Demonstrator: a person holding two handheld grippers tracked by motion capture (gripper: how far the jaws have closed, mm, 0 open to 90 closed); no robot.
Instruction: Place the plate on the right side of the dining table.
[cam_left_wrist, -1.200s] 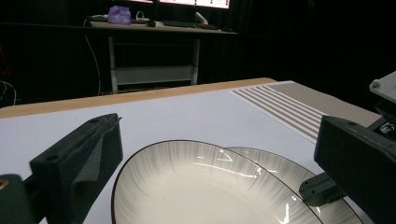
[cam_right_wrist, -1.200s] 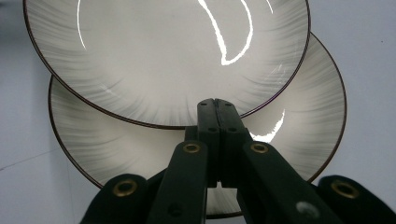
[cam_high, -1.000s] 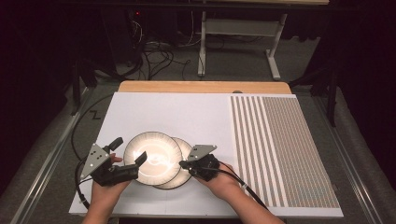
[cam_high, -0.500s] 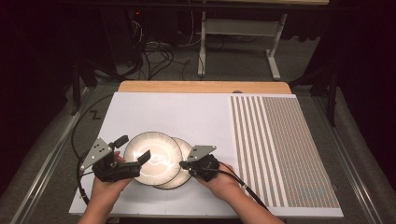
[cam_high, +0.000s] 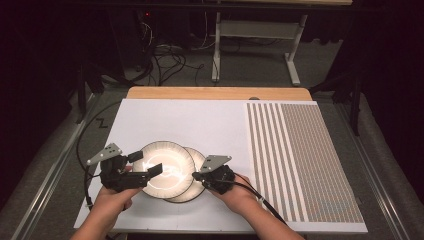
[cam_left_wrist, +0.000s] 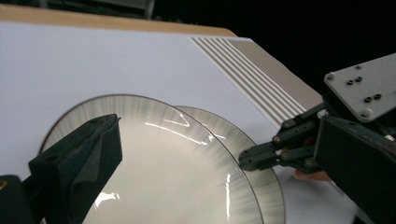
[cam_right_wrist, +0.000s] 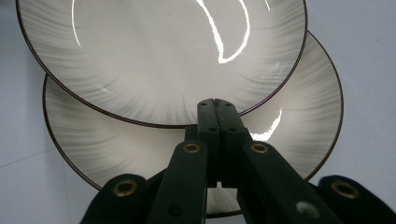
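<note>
I'm stacking plates — my left gripper (cam_high: 146, 163), jaws apart, straddles the upper plate (cam_high: 167, 165) overlapping the lower plate (cam_high: 197, 186), my right gripper (cam_high: 196, 176) pinched together — next, nudge them concentric.

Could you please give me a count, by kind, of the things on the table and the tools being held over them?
Round pale glazed plates with dark rims: 2, the upper plate overlapping the lower plate.
Black two-jaw grippers: 2, the left gripper and the right gripper.
White mat with brown stripes: 1.
Total: 5.
</note>
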